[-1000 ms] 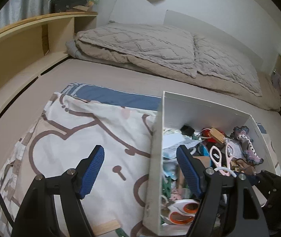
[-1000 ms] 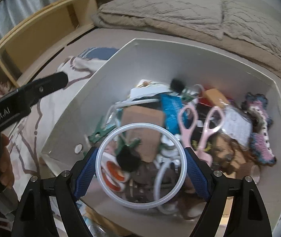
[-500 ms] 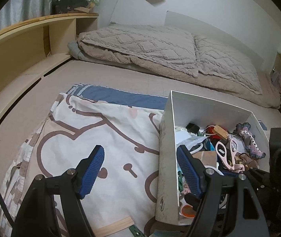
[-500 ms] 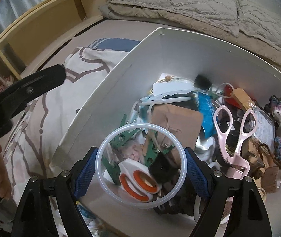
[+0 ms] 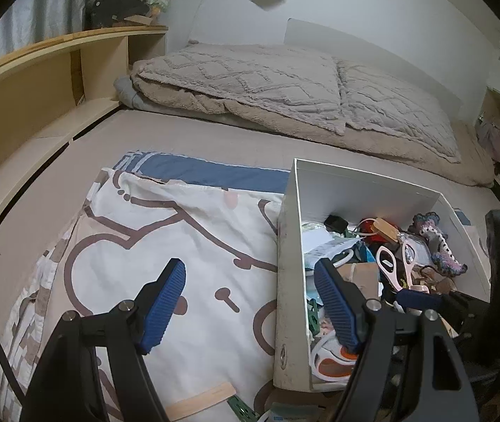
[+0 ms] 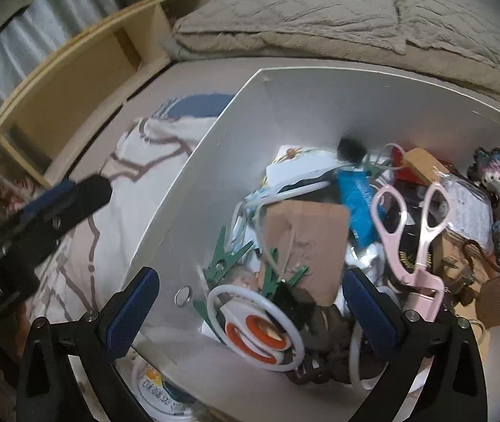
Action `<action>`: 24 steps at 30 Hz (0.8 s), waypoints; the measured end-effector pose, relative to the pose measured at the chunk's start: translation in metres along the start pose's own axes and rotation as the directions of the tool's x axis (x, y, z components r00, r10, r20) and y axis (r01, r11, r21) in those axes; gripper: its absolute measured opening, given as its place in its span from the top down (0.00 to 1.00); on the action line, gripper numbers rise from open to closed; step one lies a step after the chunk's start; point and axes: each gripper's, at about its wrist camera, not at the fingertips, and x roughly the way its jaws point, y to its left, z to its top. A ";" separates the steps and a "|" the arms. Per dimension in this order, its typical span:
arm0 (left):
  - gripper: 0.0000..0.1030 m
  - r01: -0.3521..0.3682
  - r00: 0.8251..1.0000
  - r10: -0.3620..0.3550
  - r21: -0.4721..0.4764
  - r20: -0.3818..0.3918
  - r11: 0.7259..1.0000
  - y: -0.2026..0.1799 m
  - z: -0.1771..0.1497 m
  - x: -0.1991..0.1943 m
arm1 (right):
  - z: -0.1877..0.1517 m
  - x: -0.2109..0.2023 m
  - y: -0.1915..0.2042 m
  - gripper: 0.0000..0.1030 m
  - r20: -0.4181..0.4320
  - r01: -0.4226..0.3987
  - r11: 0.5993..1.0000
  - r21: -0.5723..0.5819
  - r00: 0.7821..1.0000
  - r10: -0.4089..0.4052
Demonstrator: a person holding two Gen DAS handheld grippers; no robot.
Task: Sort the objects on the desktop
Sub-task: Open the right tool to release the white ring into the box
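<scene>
A white box [image 6: 215,183] sits on a patterned cloth [image 5: 151,239] and holds many small objects. A white plastic ring [image 6: 294,323] lies in the box on orange-handled scissors [image 6: 257,334], near green clips [image 6: 225,260] and pink scissors [image 6: 418,239]. My right gripper [image 6: 250,309] is open and empty just above the ring, over the box's near corner. My left gripper [image 5: 250,302] is open and empty, straddling the box's left wall [image 5: 288,263]. The right gripper also shows in the left wrist view [image 5: 422,299].
A folded beige quilt [image 5: 285,84] lies behind the box. A wooden shelf [image 5: 39,81] runs along the left. A wooden stick [image 5: 200,401] lies on the cloth at the front. A round white container [image 6: 158,394] lies in front of the box.
My right gripper opened and released the white ring, which now lies in the box. The left gripper pulled back a little from the box.
</scene>
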 end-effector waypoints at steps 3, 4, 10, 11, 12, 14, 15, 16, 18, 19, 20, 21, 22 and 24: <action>0.26 0.003 1.000 -0.003 0.000 0.001 1.000 -0.003 0.000 -0.002 | 0.000 -0.005 -0.008 0.00 0.015 0.016 1.000 0.020 1.000 -0.016; 0.26 0.005 1.000 -0.005 0.001 0.003 1.000 -0.004 0.000 -0.003 | 0.001 -0.006 -0.010 0.00 0.021 0.022 1.000 0.022 1.000 -0.022; 0.26 0.012 1.000 -0.012 0.005 0.011 1.000 -0.010 0.001 -0.010 | 0.003 -0.019 -0.016 0.00 0.064 0.032 0.999 0.037 0.997 -0.035; 0.26 0.013 1.000 -0.013 0.007 0.014 1.000 -0.011 0.001 -0.012 | 0.003 -0.022 -0.017 0.00 0.071 0.034 0.999 0.036 0.997 -0.036; 0.26 0.012 1.000 -0.013 0.008 0.016 1.000 -0.012 0.001 -0.013 | 0.002 -0.026 -0.017 0.00 0.079 0.035 0.999 0.034 0.996 -0.038; 0.26 0.014 1.000 -0.014 0.016 0.021 1.000 -0.014 0.001 -0.017 | 0.001 -0.030 -0.019 0.00 0.089 0.039 0.999 0.029 0.995 -0.041; 0.26 0.013 1.000 -0.014 0.021 0.024 1.000 -0.015 0.001 -0.018 | 0.001 -0.032 -0.019 0.00 0.094 0.043 0.999 0.025 0.995 -0.046; 0.26 0.012 1.000 -0.012 0.026 0.026 1.000 -0.016 0.001 -0.020 | 0.000 -0.035 -0.021 0.00 0.097 0.046 0.999 0.023 0.994 -0.048; 0.26 0.009 0.999 -0.010 0.035 0.030 0.999 -0.018 0.000 -0.023 | -0.001 -0.040 -0.023 0.00 0.108 0.052 0.998 0.021 0.993 -0.054; 0.26 0.008 0.999 -0.009 0.037 0.031 0.999 -0.019 0.000 -0.024 | -0.002 -0.043 -0.024 0.00 0.115 0.057 0.998 0.021 0.992 -0.059; 0.24 0.008 0.999 -0.009 0.036 0.032 0.999 -0.019 0.000 -0.025 | -0.002 -0.047 -0.026 0.00 0.122 0.062 0.998 0.024 0.990 -0.065; 0.20 0.006 0.999 -0.007 0.033 0.034 0.999 -0.020 0.000 -0.026 | -0.003 -0.050 -0.027 0.00 0.127 0.066 0.997 0.026 0.990 -0.068; 0.19 0.005 0.999 -0.006 0.029 0.040 1.000 -0.020 0.000 -0.028 | -0.003 -0.052 -0.029 0.00 0.132 0.069 0.997 0.030 0.989 -0.072; 0.16 0.008 0.999 -0.009 0.026 0.048 1.000 -0.020 0.000 -0.032 | -0.004 -0.058 -0.033 0.00 0.144 0.074 0.997 0.038 0.986 -0.078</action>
